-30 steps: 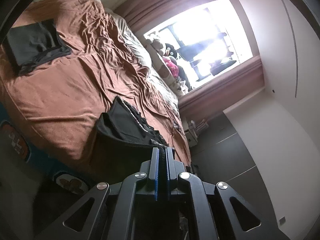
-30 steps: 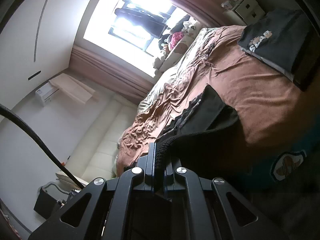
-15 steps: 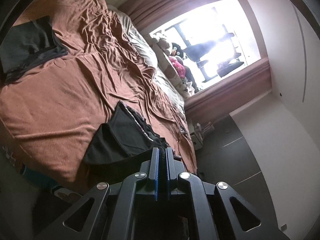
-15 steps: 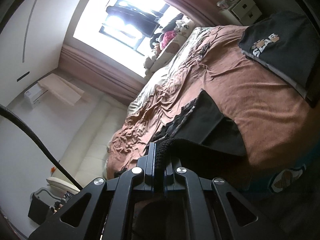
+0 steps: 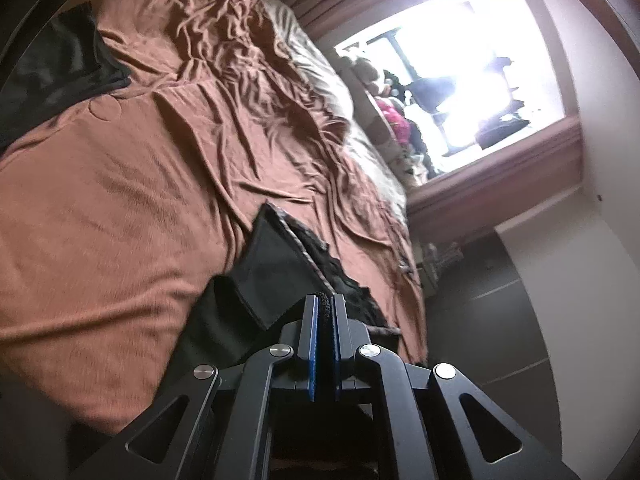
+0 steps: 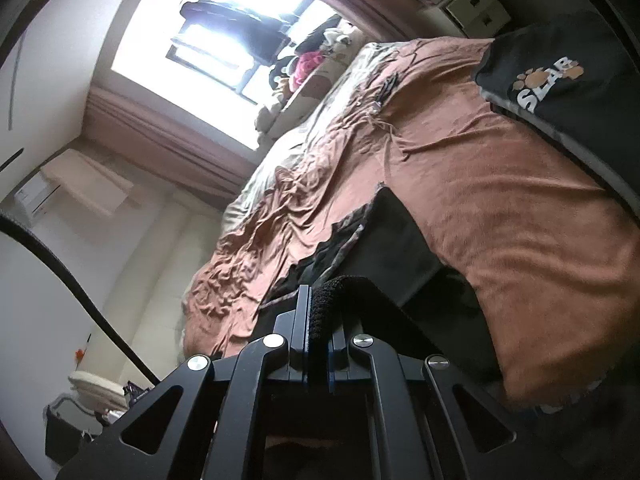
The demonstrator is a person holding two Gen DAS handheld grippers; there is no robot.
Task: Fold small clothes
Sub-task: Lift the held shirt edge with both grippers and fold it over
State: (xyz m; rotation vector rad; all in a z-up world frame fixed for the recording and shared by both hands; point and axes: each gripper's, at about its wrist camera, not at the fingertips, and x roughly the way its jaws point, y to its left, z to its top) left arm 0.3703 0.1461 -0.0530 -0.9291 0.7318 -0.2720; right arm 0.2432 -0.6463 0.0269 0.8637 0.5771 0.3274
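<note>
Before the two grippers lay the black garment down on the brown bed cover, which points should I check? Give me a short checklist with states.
1. Left gripper shut on the black garment's ribbed edge: ok.
2. Right gripper shut on that edge: ok.
3. Garment partly resting on the brown bed cover: ok.
4. Garment lying flat, without creases: not ok, a panel is folded over.
5. Clear of the folded black printed shirt: ok.
6. Hem between the grippers taut: cannot tell.

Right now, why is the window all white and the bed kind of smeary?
Left wrist view: the window is blown out by daylight, and the brown blanket nearby is motion-blurred. Right wrist view: the window glares too, and fisheye bends the walls.
</note>
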